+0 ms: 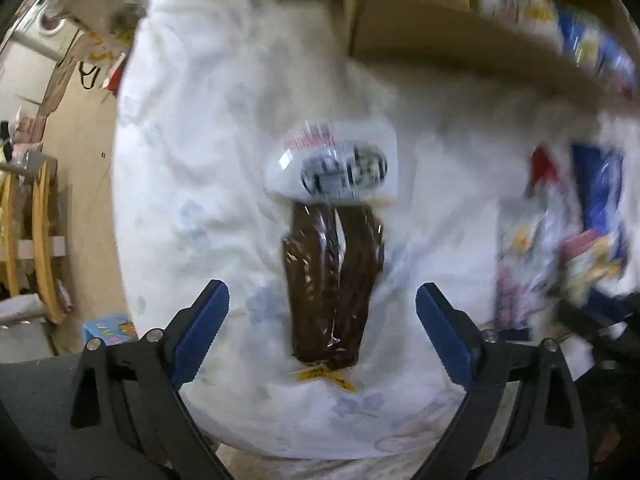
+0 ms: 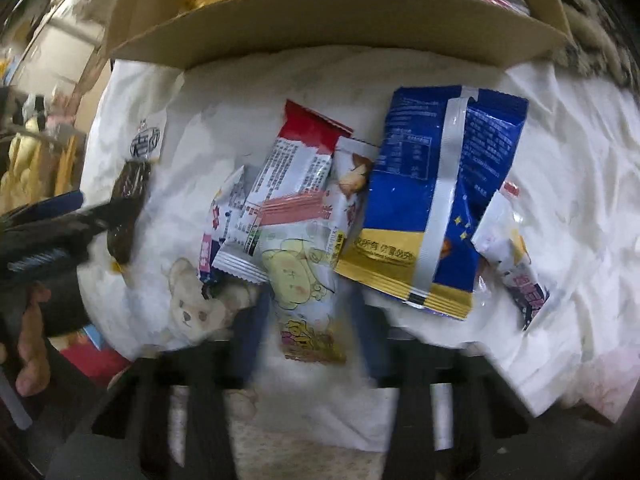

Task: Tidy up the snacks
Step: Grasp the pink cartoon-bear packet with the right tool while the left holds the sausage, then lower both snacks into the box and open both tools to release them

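- Lying on the white floral cloth [image 1: 192,128], the brown snack pack [image 1: 334,280] sits lengthwise between the fingers of the left gripper [image 1: 322,312]; its white printed label end points to 12 o'clock.
- Left gripper: jaws spread wide, blue pads [image 1: 200,332] clear of the pack on both sides. Nothing gripped.
- Right gripper [image 2: 306,332]: heavily blurred at 6 o'clock in its own view. Fingers appear narrowed on either side of the cartoon-print packet [image 2: 304,292]; contact with it cannot be confirmed.
- Snack pile on the cloth, right wrist view: red-and-white packet [image 2: 296,160] at 12 o'clock of the cartoon-print packet, blue-and-gold bag [image 2: 432,200] at 2 o'clock, small white packet [image 2: 508,248] at 3 o'clock.
- Cardboard box [image 2: 340,20], holding more snacks, stands at 12 o'clock beyond the pile.
- A hand [image 2: 32,340] is visible at 9 o'clock.
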{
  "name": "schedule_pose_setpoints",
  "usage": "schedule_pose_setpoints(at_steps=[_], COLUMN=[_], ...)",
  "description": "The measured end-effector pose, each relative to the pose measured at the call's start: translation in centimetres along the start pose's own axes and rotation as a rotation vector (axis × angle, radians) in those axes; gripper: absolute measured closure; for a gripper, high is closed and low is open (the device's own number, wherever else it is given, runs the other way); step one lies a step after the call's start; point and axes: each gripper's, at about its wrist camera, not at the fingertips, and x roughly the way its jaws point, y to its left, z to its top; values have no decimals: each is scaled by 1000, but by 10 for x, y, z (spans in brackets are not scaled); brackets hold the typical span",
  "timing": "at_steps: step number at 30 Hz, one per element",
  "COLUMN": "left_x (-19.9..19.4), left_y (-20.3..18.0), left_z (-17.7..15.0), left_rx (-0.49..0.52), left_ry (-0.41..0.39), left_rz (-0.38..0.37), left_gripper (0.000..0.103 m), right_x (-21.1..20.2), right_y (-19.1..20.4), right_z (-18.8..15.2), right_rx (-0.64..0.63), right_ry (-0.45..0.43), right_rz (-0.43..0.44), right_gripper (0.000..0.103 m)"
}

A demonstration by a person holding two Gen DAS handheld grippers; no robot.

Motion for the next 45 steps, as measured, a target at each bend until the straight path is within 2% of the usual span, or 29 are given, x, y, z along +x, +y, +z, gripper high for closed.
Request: schedule_pose_setpoints(at_steps=[1,5,8,12,17,22,27,35,42,45], left_x=[5,6,-3,-29,-87,-135,-165,-167,-144,-130], left_y=[-1,-3,-8,-5,15,20,12,-15,-30,-36], left_z=[0,1,-4,-11,-19,-9,34,90,117,124], left_rx=[6,0,26,3,-85,-108,-74,-18,9,43], left_ry=[9,8,-19,-85,-227,-361,-437,-480,-503,-503], left_rz=[6,-56,-58,-122,-243,-272,-267,-233,-184,-171], left_gripper=[12,51,61,61,61,61,61,61,61,60], right_x=[-2,-18,-36,-59,-83,-113,-134,-149,-140,-131], right_y=[0,-10,-26,-36,-34,-38,-40,-59,-74,-81], right_z=[0,-6,-11,-12,-9,1,20,68,102,108], right_rx=[-4,26,74,105,99,111,129,147,150,171], right_ry=[-5,-42,-97,-177,-258,-352,-425,-494,-518,-521], right_rz=[-1,71,147,211,266,315,300,238,202,216], right_gripper=[74,74,74,74,74,74,74,74,74,74])
